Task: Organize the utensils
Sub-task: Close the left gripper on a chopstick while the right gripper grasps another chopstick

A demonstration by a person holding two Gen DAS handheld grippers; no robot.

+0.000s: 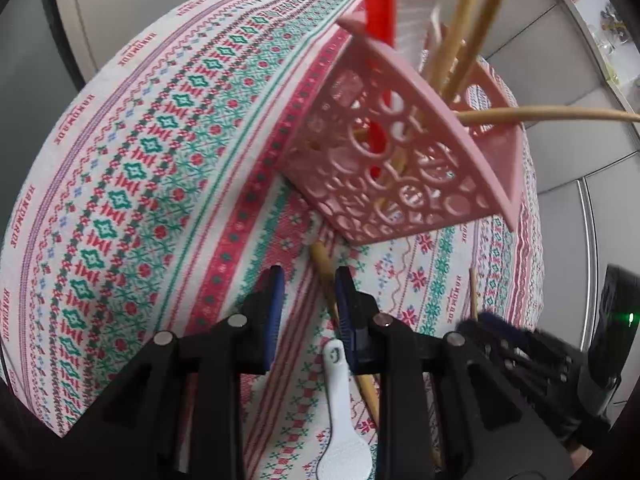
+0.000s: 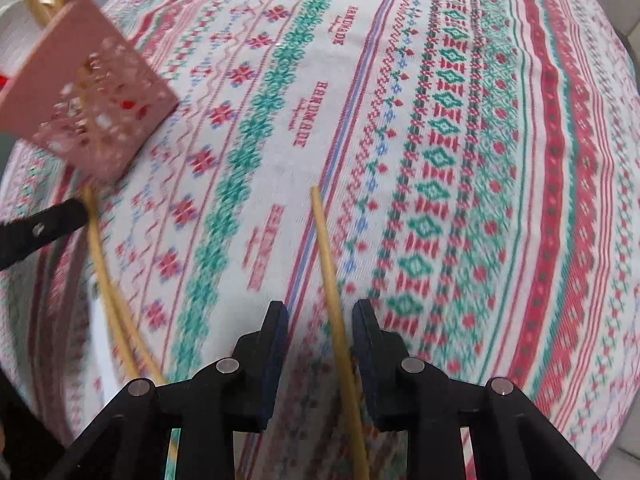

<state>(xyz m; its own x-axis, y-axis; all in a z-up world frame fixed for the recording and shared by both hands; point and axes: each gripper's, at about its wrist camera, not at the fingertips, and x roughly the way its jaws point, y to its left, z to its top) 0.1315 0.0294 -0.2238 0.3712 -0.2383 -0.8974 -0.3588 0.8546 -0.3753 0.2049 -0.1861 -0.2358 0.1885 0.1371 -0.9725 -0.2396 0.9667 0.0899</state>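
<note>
The right gripper [image 2: 320,312] is straddling a chopstick [image 2: 330,276], fingers released. The left gripper [image 1: 310,280], also released, is risking nudging another chopstick [image 1: 323,264] beside its right finger.

Bright even light, fisheye edge warping, right view motion-blurred

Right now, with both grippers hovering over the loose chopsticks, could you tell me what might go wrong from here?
1. The right gripper straddles a chopstick with jaws apart; the stick sits off-centre by one pad, so closing could flick it away.
2. The pink utensil basket is crowded, with one stick lying across its rim; adding another may knock it out.
3. The left gripper sits over a chopstick beside a white spoon; it might nudge that spoon.
</note>
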